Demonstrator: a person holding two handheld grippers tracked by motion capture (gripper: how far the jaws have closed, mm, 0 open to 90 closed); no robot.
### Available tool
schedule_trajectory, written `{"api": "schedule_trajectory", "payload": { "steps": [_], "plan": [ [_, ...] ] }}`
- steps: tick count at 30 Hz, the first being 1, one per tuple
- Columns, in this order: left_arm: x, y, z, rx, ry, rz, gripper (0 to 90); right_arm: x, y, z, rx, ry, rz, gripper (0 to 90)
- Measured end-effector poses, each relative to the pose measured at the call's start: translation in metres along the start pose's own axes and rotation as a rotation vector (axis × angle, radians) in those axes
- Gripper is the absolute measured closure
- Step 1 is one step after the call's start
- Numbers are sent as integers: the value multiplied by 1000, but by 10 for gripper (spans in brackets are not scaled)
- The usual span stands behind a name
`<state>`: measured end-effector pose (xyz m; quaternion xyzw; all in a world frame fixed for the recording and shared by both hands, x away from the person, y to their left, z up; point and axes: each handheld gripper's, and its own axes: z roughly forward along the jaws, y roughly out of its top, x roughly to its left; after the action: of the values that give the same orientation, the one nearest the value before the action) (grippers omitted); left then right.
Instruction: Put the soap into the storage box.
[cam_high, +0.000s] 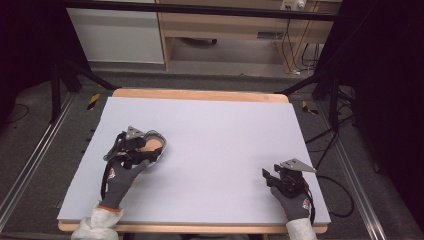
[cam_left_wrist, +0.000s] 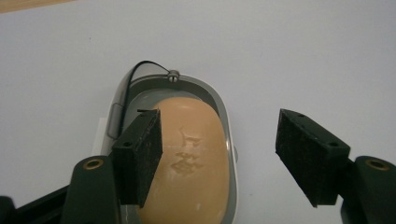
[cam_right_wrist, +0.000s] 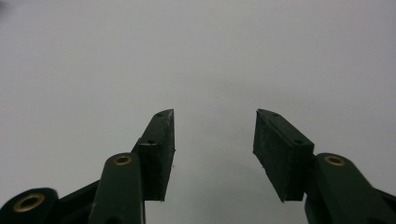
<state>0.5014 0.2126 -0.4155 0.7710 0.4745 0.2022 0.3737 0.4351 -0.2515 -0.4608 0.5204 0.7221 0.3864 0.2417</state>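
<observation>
Lab recording bay: black frame rails (cam_high: 200, 10) and floor tracks (cam_high: 30, 160) surrounding table (cam_high: 225, 140), cables (cam_high: 325, 145) trailing beyond right gripper (cam_high: 275, 181).

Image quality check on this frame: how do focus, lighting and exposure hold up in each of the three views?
High view: white table evenly lit, surroundings fall to black, left tool slightly soft. Left gripper view: soap and its grey dish sharp, embossing only half readable, no glare. Right gripper view: dim and grey, vignetted corners, right tool in focus over featureless surface.
</observation>
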Motion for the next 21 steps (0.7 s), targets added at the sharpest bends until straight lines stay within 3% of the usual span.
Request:
{"api": "schedule_trajectory", "payload": {
  "steps": [11,16,21],
  "plan": [
    [-9,-11,-2,2,-27,32,314,-2,-1,0,-4,-6,-2,483],
    [-14,-29,-8,-13,-68,42,307,-3,-1,-1,-7,-7,2,476],
    [-15,-41,-15,-25,-72,56,279,-4,-2,0,-2,-8,6,468]
  ]
}}
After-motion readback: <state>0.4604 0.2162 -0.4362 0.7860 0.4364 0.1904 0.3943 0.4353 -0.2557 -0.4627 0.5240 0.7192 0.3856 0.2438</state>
